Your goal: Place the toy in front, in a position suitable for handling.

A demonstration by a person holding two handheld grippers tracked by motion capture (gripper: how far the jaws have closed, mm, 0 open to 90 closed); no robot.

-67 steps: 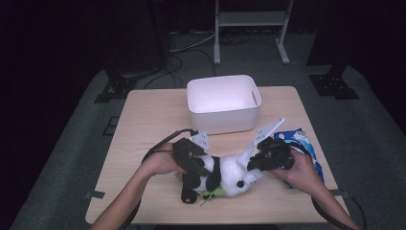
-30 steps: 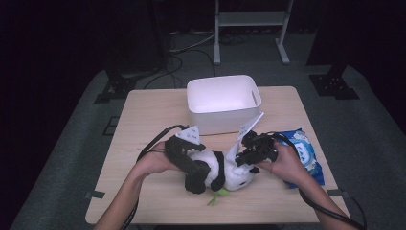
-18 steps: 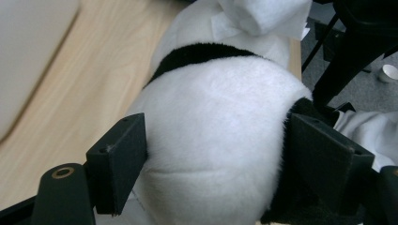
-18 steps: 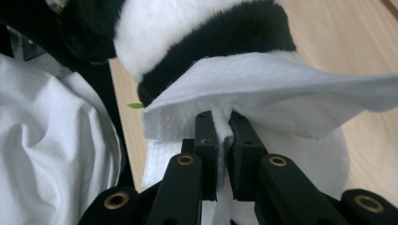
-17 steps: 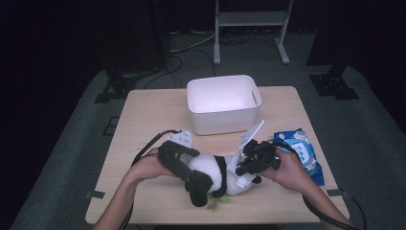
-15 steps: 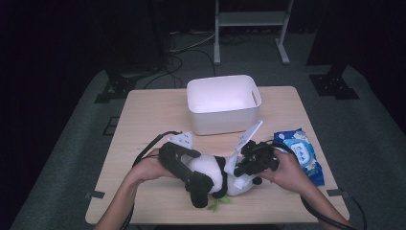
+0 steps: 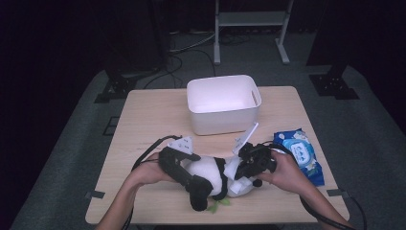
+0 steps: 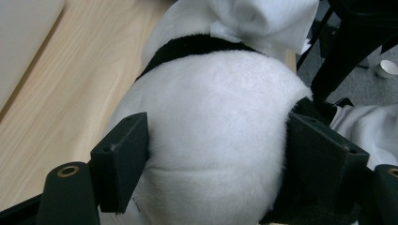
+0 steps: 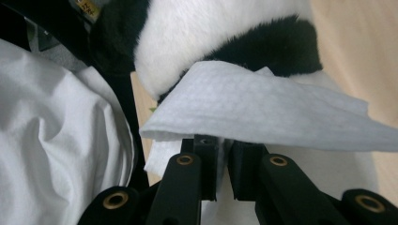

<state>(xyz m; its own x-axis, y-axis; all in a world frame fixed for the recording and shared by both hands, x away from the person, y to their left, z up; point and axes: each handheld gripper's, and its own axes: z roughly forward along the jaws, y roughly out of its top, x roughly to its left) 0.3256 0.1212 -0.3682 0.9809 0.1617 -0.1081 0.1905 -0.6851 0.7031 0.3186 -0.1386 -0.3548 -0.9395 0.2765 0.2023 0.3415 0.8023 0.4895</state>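
Dark surroundings frame a pale wooden bench (image 7: pixel 143 124), seen from above on a grey carpeted floor.

Nearest the lower edge, two forearms are seen coming in from the bottom, each hand wrapped around a black hand-held gripper. Between them, close to the front edge of the bench, a black-and-white plush panda (image 7: pixel 213 175) is lying on its side, with a small green leaf-like piece (image 7: pixel 218 203) poking out beneath it.

The left hand-held gripper (image 7: pixel 184 172) is laid over the panda's body. In the left gripper view, its two black jaws are spread wide around the white belly (image 8: pixel 216 140), and the pads are pressed into the fur on both sides, so the toy is held.

The right hand-held gripper (image 7: pixel 251 163) is placed at the panda's other end. In the right gripper view, its jaws are drawn almost together and are pinched on a white wet wipe (image 9: pixel 263 112), which is draped over the jaw tips and lies against the panda's black-and-white fur.

Just to the right of the right hand, a blue pack of wipes (image 7: pixel 299 153) is lying flat on the bench.

Farther back, near the middle of the bench, a white rectangular tub (image 7: pixel 222 108) is standing upright with its opening upward.

Beyond the bench, cables and the legs of a metal stand (image 7: pixel 251 28) are seen on the floor.
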